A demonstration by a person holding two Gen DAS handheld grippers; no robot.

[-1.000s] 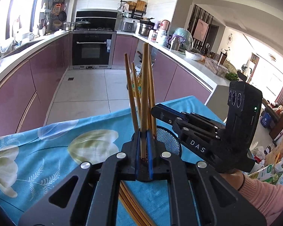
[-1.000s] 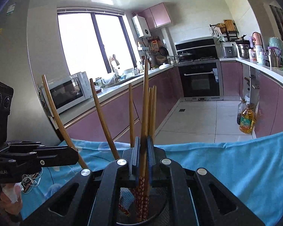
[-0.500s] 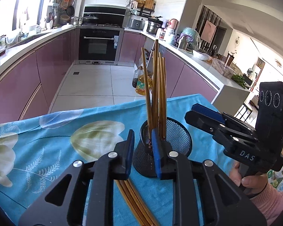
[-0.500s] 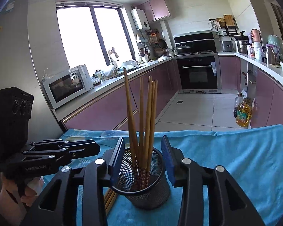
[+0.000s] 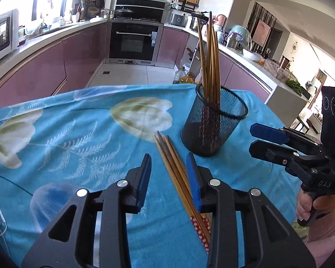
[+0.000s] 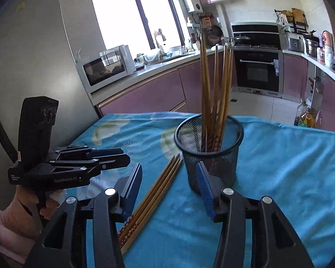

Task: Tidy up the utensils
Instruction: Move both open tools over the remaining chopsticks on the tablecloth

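Now both claws stand open and empty, jaws just widened: the left claw (image 5: 168,172) straddles the loose chopsticks (image 5: 176,174) lying on the counter (image 5: 78,134) beside the mesh holder (image 5: 214,125), so it must close on them next, the right claw (image 6: 169,189) idle nearby.

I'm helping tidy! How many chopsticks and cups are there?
Standing chopsticks in the mesh cup: about 4, overlapping
Lying chopsticks on the tablecloth: about 4
mesh cup: 1
Total: about 9
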